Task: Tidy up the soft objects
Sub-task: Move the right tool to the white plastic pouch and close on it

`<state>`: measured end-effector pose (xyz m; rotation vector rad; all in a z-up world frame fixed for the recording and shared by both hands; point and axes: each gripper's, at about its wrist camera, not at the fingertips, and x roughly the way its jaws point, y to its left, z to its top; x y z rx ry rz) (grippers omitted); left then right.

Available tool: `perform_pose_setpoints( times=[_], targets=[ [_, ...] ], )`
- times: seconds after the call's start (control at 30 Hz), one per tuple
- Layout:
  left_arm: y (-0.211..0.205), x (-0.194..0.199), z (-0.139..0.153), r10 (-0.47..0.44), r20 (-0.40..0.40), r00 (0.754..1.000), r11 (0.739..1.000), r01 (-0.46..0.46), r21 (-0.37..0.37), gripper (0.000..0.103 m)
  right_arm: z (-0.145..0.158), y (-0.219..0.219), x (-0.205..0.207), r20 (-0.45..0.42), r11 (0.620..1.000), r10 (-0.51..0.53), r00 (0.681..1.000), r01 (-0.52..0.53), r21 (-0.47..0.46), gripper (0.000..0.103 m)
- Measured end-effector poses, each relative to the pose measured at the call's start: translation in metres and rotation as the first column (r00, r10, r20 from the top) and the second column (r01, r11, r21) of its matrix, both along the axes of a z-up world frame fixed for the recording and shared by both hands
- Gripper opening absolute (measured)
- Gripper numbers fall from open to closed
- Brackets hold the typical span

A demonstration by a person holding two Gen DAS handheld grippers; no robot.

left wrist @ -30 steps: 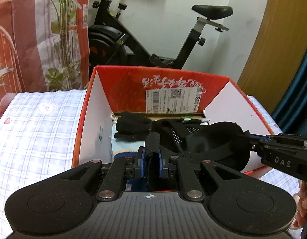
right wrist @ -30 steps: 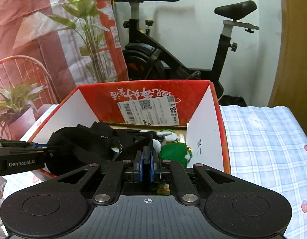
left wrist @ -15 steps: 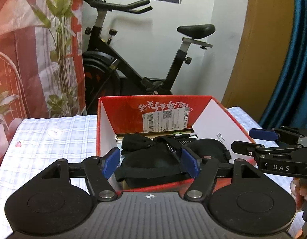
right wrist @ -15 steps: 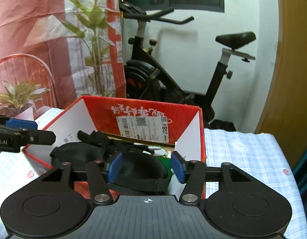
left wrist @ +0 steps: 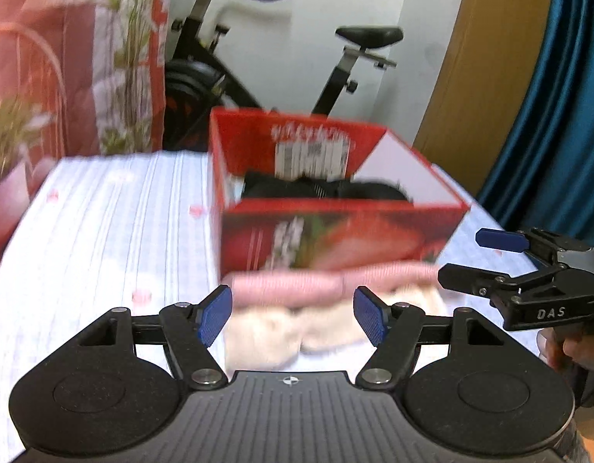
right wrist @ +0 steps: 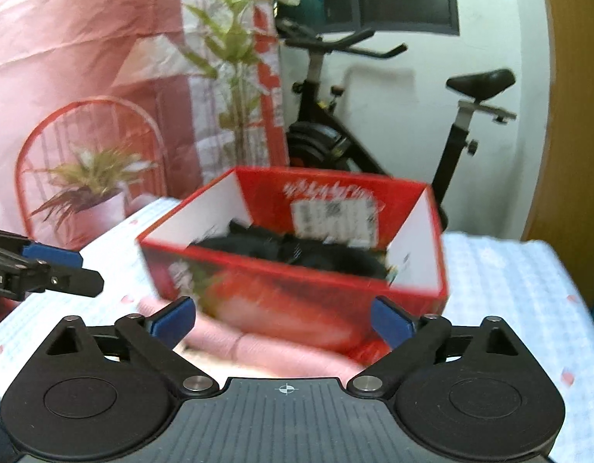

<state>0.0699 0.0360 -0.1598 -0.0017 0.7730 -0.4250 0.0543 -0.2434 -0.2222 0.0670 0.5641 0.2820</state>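
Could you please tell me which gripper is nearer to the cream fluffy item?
Left. The left gripper hangs right over the cream fluffy item; the right gripper, opening, sits off to its side.

Red box [left wrist: 335, 231] blocks bed [left wrist: 104, 231] centre; pink cloth [left wrist: 297, 289] against its near wall; left edge side free.

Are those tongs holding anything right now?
No. The left tongs are open and the right tongs are opening, both empty; the black item lies in the red box.
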Motion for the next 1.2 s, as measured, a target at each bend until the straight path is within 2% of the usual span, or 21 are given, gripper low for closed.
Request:
perform_pose_setpoints(
  times=[0.2, 0.3, 0.43, 0.53, 0.67, 0.77, 0.93, 1.03, 1.1, 1.2],
  targets=[
    [0.016, -0.016, -0.04, 0.016, -0.101, 0.995, 1.0, -0.018, -0.02, 0.069, -0.038, 0.023, -0.027, -0.097, 0.999, 0.032, 0.995, -0.031, 0.011, 0.101],
    [0.019, -0.023, -0.058, 0.012, -0.134, 0.991, 1.0, -0.015, -0.025, 0.065, -0.056, 0.03, -0.041, -0.153, 0.999, 0.007, 0.988, -0.001, 0.041, 0.099],
    [0.02, -0.029, -0.077, 0.015, -0.173, 0.985, 1.0, -0.019, -0.021, 0.06, -0.077, 0.035, -0.054, -0.198, 0.997, 0.008, 0.98, 0.008, 0.081, 0.093],
    [0.021, -0.032, -0.087, 0.02, -0.197, 0.98, 0.999, -0.028, -0.036, 0.057, -0.087, 0.038, -0.059, -0.228, 0.996, 0.019, 0.974, 0.0, 0.085, 0.08],
    [0.023, -0.037, -0.097, 0.032, -0.222, 0.974, 0.997, -0.046, -0.057, 0.054, -0.092, 0.037, -0.061, -0.242, 0.996, 0.027, 0.97, -0.005, 0.091, 0.074],
    [0.02, -0.041, -0.1, 0.035, -0.22, 0.975, 0.996, -0.052, -0.07, 0.053, -0.094, 0.037, -0.061, -0.26, 0.995, 0.031, 0.965, -0.006, 0.097, 0.065],
    [0.013, -0.048, -0.103, 0.002, -0.23, 0.973, 0.995, -0.024, -0.096, 0.048, -0.097, 0.044, -0.065, -0.27, 0.996, 0.044, 0.962, -0.021, 0.087, 0.061],
    [0.007, -0.05, -0.105, -0.026, -0.235, 0.972, 0.993, -0.002, -0.117, 0.045, -0.097, 0.047, -0.068, -0.275, 0.995, 0.06, 0.959, -0.036, 0.092, 0.055],
    [0.005, -0.052, -0.106, -0.028, -0.226, 0.974, 0.994, 0.004, -0.106, 0.045, -0.098, 0.05, -0.069, -0.271, 0.996, 0.057, 0.961, -0.034, 0.088, 0.055],
    [0.006, -0.052, -0.109, -0.022, -0.23, 0.973, 0.991, -0.009, -0.132, 0.045, -0.098, 0.047, -0.069, -0.275, 0.993, 0.055, 0.96, -0.023, 0.12, 0.054]
  ],
)
